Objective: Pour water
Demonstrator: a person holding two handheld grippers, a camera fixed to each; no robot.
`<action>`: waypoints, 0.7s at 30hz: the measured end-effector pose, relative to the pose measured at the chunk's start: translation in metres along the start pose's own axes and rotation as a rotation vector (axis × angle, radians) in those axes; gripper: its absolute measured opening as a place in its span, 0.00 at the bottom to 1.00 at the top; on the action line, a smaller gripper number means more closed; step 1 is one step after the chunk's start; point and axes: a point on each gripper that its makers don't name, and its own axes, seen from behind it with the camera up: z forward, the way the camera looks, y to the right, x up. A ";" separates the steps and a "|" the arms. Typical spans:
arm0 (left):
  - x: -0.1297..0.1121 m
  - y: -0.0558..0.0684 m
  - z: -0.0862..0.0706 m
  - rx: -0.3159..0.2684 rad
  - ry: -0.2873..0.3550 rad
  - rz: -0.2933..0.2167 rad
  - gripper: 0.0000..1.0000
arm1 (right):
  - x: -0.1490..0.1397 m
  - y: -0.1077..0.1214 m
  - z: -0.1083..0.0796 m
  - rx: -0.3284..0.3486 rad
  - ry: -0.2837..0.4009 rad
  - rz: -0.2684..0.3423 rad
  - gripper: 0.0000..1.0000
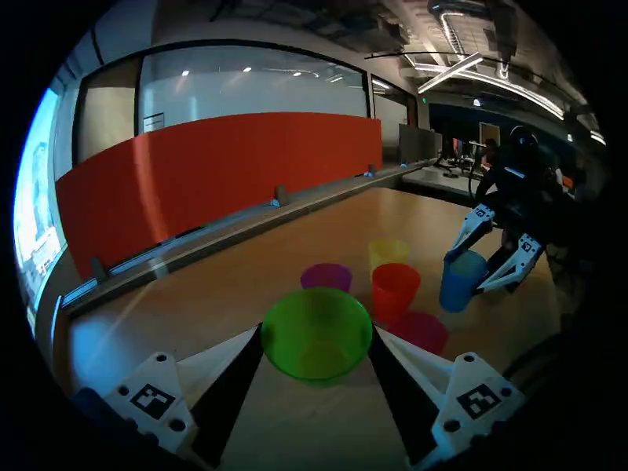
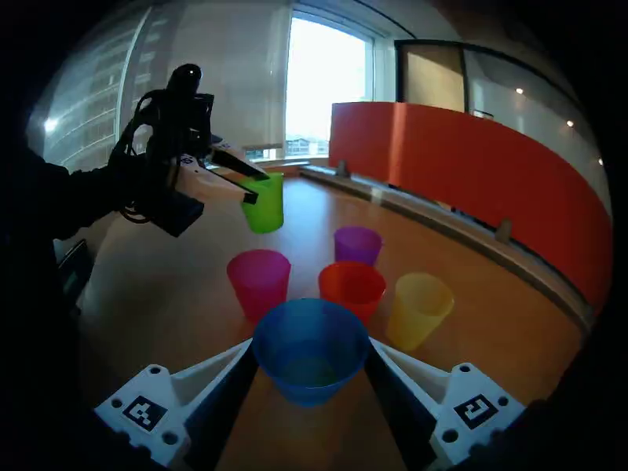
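Two cups held above a wooden table (image 1: 235,275)
Left gripper view: the left gripper (image 1: 316,331) clamps a green cup (image 1: 316,353); far right, the right gripper (image 1: 469,271) grips a blue cup (image 1: 460,282); strip lights (image 1: 451,71) overhead; right gripper view: the blue cup's mouth sits close; behind it a red cup (image 2: 352,284) stands among three others; a bright window (image 2: 326,86) beyond.

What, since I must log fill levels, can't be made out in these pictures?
- Green cup, left gripper view: water level unclear through tinted plastic, dim light.
- Blue cup, right gripper view: contents unclear, dark inside.
- Pink cup, left gripper view: lower part hidden behind a white finger.
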 end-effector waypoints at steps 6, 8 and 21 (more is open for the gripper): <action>0.012 0.005 -0.013 0.004 0.040 -0.003 0.90 | 0.024 0.002 -0.016 -0.023 0.054 0.006 0.92; 0.017 0.007 -0.017 0.006 0.057 -0.005 0.90 | 0.032 0.002 -0.021 -0.029 0.073 0.007 0.92; 0.046 0.023 -0.039 -0.004 0.168 -0.026 0.90 | 0.080 -0.002 -0.043 -0.046 0.166 -0.008 0.91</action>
